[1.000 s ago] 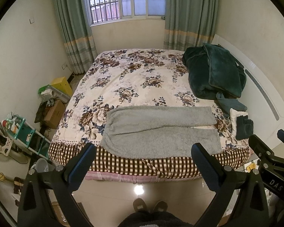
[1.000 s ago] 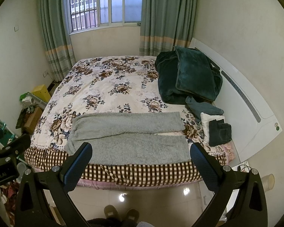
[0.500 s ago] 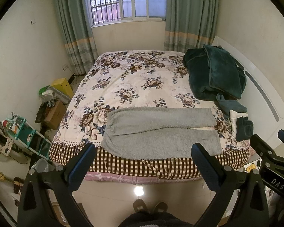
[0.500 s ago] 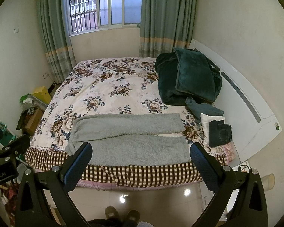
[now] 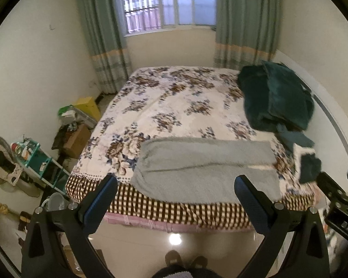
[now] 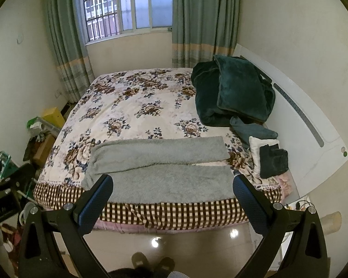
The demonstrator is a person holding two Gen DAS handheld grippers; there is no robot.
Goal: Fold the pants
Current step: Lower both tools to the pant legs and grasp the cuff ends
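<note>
Pants (image 6: 160, 169) flat on bed (image 6: 136, 106), beyond both tools (jaws spread wide, empty).

We see the pants (image 6: 160, 164) as fuzzy matt grey fleece, thick nap. Bedspread (image 6: 132, 106) is smooth printed cloth w/ floral top & checked edge. Blanket (image 6: 234, 92) looks plush, velvety, slight sheen. Floor (image 6: 197, 243) is glossy tile, reflecting lights. Both grippers' fingers (image 5: 99, 202) (image 6: 94, 206) look like matt black plastic w/ textured blue pads, metal screws.
</note>
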